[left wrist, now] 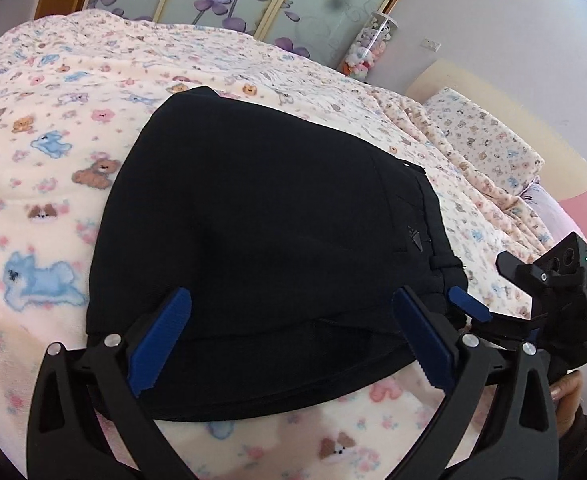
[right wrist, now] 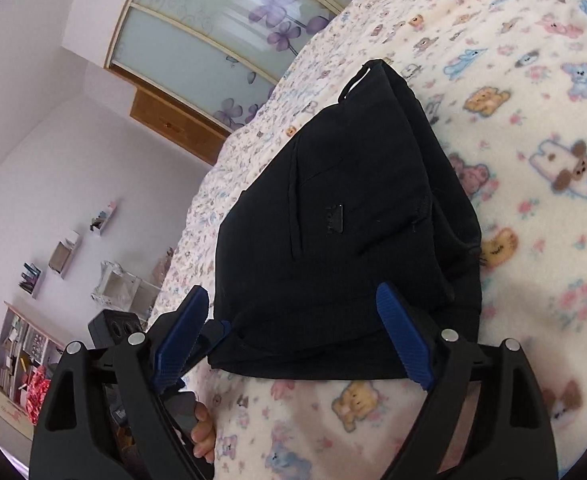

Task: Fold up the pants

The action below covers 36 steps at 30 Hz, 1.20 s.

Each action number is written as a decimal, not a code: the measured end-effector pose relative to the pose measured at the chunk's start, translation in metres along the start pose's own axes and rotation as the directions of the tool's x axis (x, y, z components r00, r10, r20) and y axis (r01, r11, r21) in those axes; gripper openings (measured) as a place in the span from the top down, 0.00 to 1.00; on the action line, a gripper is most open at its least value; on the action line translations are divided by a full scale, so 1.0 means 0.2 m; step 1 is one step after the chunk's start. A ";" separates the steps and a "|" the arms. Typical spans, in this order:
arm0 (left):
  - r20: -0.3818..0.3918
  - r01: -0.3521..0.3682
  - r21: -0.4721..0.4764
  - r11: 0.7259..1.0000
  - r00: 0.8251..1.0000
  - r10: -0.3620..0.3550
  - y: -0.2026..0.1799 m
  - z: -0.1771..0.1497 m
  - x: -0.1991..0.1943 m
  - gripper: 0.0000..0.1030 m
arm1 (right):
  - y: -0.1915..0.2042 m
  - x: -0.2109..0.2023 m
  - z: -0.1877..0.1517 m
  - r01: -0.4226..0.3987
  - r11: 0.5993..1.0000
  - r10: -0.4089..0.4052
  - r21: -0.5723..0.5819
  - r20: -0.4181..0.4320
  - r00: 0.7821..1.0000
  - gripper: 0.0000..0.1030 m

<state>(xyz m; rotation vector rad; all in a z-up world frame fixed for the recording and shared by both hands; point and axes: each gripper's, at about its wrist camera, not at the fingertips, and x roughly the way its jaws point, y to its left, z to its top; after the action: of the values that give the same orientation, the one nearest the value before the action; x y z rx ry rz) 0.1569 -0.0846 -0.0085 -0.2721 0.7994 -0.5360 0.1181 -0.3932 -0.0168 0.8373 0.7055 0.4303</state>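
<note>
Your pants [left wrist: 261, 216], black and already doubled into a thick bundle, lie on a bed covered by a cream blanket [left wrist: 45, 152] printed with bears and puppies. In the left wrist view the bundle fills the centre, its near edge running from about 7 o'clock to 4 o'clock just ahead of your gripper pads.

Your left gripper [left wrist: 289, 340] stands with its blue pads wide apart over that near edge, clamped on nothing. Your right gripper [right wrist: 293, 336] is also spread wide, its pads straddling the near end of the bundle without pinching cloth. In the left view the right gripper appears at 4 o'clock, close beside the waistband corner.

In the right wrist view the bundle stretches from the centre toward 12 o'clock, where a white loop shows at its far corner. A small dark label sits mid-cloth. A wardrobe [right wrist: 221, 40] with purple flower panels stands beyond the bed at 11 o'clock.

Risks, as a judgement: the layers look loose and thick, so closing on the top layer alone could peel the fold open. The fleecy blanket may be caught along with the cloth. Your two grippers sit close together and could collide.
</note>
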 end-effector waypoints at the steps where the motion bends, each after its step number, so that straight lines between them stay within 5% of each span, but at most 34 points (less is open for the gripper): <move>1: 0.006 -0.004 0.002 1.000 1.000 0.004 0.00 -0.01 0.01 0.02 | -0.01 0.00 0.00 -0.012 1.000 0.012 0.005 0.007 1.000 0.15; 4: 0.010 -0.032 0.021 0.999 0.999 0.032 -0.02 0.00 0.01 0.02 | -0.04 0.00 0.00 -0.112 0.993 0.111 0.026 0.034 0.993 0.01; 8: 0.046 -0.088 0.044 0.995 0.995 0.086 -0.07 -0.01 -0.10 0.02 | -0.06 -0.07 0.02 -0.193 0.977 0.189 0.091 0.054 0.981 0.01; 11: 0.160 -0.175 0.106 0.979 0.975 0.157 -0.13 -0.07 -0.30 0.02 | 0.04 -0.26 -0.01 -0.071 0.997 0.068 0.015 0.154 0.986 0.01; 14: 0.207 -0.258 0.162 0.953 0.953 0.223 -0.20 -0.16 -0.47 0.02 | 0.21 -0.45 -0.11 0.118 0.984 -0.078 -0.131 0.281 0.957 0.01; 20: 0.262 -0.383 0.159 0.910 0.905 0.335 -0.23 -0.41 -0.67 0.02 | 0.49 -0.56 -0.49 0.487 0.819 -0.313 -0.304 0.473 0.823 0.01; 27: 0.251 -0.312 0.062 0.948 0.924 0.288 -0.15 -0.60 -0.64 0.02 | 0.53 -0.56 -0.76 0.627 0.709 -0.407 -0.323 0.540 0.737 0.01; 36: 0.260 -0.327 0.145 0.934 0.923 0.283 -0.22 -0.62 -0.61 0.02 | 0.57 -0.45 -0.84 0.682 0.621 -0.430 -0.386 0.560 0.708 0.01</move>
<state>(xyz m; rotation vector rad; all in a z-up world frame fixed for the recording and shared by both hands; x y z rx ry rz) -0.0215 -0.0582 0.0011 -0.0327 0.5416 -0.2726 -0.0727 -0.2900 0.0298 0.0712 0.3620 -0.1438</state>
